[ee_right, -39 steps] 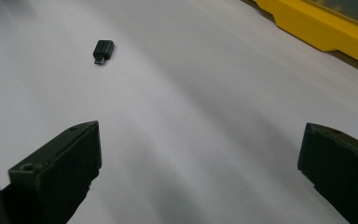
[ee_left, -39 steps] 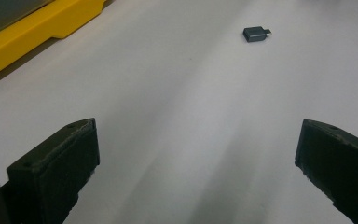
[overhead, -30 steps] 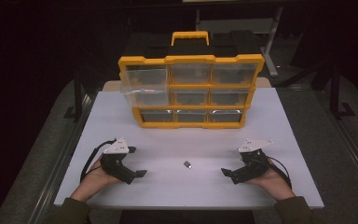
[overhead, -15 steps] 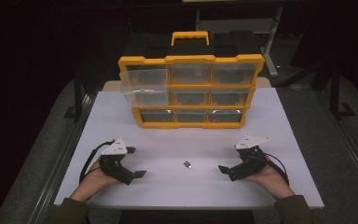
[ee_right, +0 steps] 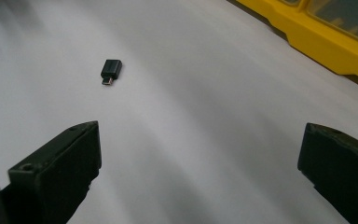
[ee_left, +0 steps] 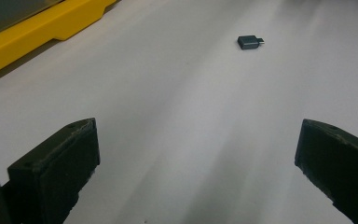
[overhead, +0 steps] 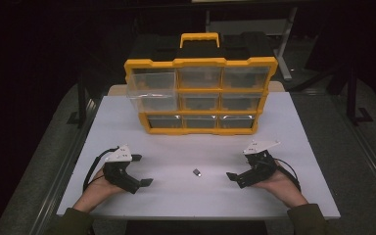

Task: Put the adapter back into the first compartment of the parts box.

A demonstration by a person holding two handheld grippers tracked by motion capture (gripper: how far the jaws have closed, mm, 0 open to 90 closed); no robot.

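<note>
The small dark adapter (overhead: 196, 172) lies on the white tabletop (overhead: 191, 142) between both grippers, touching neither. The right gripper (overhead: 235, 178), fingers spread and empty, looks slightly nearer than the left gripper (overhead: 142, 169), also spread; the adapter's long axis runs roughly toward the right fingers
</note>
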